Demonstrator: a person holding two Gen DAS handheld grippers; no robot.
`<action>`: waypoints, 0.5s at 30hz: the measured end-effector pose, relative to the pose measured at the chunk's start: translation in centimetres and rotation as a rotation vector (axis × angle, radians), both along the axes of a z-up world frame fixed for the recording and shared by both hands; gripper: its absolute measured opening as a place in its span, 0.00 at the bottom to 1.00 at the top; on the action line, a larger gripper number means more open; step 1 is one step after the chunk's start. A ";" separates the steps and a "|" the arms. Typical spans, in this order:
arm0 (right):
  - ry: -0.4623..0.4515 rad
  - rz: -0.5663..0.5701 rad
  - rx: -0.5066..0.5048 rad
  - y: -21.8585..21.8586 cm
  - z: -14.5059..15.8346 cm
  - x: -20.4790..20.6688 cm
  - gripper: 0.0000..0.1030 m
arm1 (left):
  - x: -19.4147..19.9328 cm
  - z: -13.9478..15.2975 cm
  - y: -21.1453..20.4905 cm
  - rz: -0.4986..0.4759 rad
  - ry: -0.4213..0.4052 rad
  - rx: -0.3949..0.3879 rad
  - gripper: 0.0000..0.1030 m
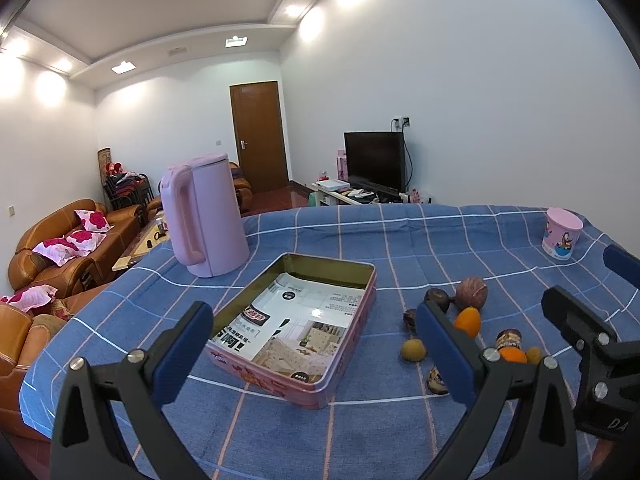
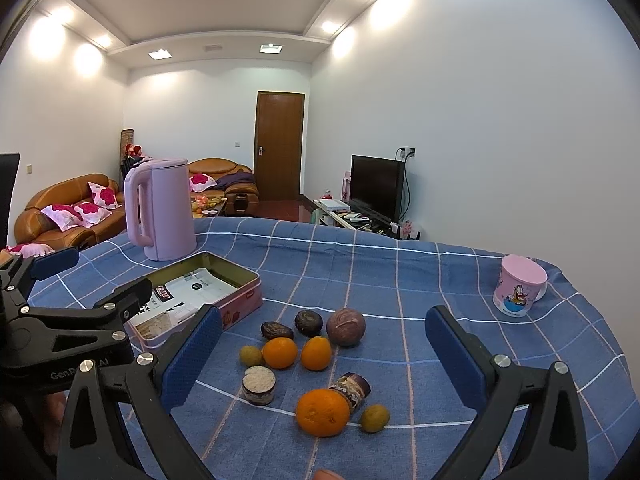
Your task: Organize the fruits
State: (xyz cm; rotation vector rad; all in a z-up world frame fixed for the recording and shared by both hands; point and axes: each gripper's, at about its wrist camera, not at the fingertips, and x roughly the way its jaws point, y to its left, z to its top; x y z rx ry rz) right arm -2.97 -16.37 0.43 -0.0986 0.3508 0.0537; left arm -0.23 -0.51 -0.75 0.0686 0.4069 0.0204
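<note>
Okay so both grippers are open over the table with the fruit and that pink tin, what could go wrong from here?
1. The round fruit sits loose on the cloth; the biggest orange could roll when nudged, bumping the small jar touching it.
2. The fruits are tightly clustered, so closing on the small orange may knock the brown round fruit beside it.
3. The left gripper hovers over the tin; dropping lower might clip its rim.

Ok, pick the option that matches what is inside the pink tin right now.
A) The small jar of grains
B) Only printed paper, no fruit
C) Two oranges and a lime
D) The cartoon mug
B: the pink tin holds only printed paper, while the oranges and other fruit lie on the blue checked cloth beside it, with both grippers open above.
</note>
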 end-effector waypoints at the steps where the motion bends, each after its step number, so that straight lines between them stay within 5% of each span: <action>1: 0.000 -0.001 -0.001 0.0 0.0 0.0 0.99 | -0.1 0.0 0.0 0.000 0.000 0.000 1.00; 15: 0.003 0.002 0.001 0.1 -0.2 0.0 0.99 | -0.2 0.0 0.1 0.002 0.003 0.000 1.00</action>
